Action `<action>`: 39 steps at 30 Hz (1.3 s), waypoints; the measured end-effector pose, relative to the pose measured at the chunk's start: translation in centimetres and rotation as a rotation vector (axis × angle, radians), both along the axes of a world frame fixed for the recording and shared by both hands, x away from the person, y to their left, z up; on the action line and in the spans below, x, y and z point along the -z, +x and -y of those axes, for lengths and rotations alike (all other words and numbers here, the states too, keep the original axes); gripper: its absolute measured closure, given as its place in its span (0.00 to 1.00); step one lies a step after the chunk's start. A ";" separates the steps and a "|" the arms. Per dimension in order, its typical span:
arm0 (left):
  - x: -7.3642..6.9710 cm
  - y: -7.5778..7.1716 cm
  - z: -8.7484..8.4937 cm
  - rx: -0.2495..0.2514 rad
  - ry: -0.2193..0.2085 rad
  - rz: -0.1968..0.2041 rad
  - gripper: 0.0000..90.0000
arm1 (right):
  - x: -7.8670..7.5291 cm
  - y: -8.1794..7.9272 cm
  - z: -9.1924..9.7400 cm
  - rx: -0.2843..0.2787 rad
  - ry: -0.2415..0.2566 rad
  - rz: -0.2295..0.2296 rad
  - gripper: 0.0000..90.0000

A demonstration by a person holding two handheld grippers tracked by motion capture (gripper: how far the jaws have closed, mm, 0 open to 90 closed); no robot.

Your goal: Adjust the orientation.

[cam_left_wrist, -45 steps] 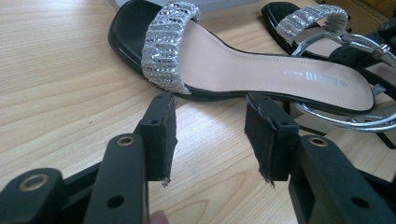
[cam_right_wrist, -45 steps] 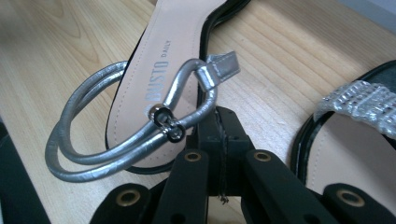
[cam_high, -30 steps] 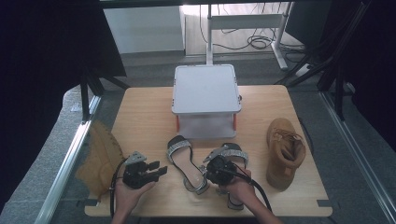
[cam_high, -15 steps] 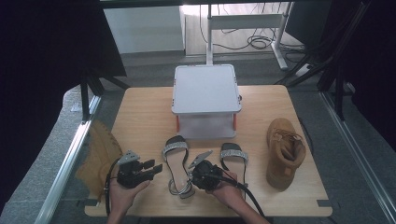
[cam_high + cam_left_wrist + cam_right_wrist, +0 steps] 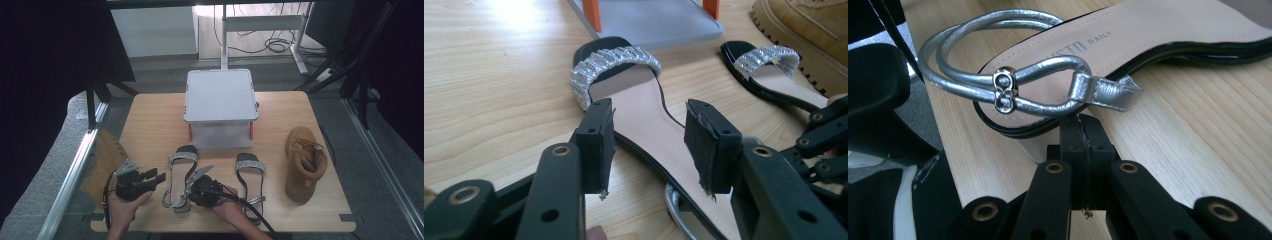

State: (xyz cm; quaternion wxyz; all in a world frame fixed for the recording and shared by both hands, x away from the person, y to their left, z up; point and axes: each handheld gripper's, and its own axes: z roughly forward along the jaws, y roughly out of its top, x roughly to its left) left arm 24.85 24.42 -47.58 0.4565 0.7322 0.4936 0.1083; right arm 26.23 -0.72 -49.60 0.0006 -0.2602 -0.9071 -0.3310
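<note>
Two tools are in our hands at the lower edge of the high view. We hold the right tool [image 5: 196,184] at lower centre, its jaws fully closed against each other just behind the heel of the left sandal [image 5: 181,176]; in the right gripper view the pads meet with nothing between them, directly below the silver heel strap [image 5: 1013,90]. We hold the left tool [image 5: 156,176] at lower left, its jaws partly apart and empty, pointing at the same sandal. We count two sandals with glittering toe bands: the left one at lower centre and the right sandal [image 5: 250,177] just right of it. We count two tan boots: one boot [image 5: 304,162] at the right of the surface [image 5: 150,130], one second boot [image 5: 102,162] at its left edge. One grey box [image 5: 220,102] stands at upper centre.
</note>
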 end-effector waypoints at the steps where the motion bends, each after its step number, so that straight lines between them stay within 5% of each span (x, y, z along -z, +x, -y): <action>1: 0.0 0.0 -0.1 -0.003 -0.001 0.000 0.61 | 0.1 0.0 -0.2 0.001 0.005 -0.003 0.99; 19: -0.2 -0.1 -1.2 -0.028 -0.011 0.005 0.61 | 0.8 0.2 -4.0 -0.021 0.069 0.030 0.99; 39: 0.0 0.0 -1.0 -0.026 -0.005 -0.003 0.60 | -1.4 -0.1 -0.5 0.012 0.139 0.058 0.99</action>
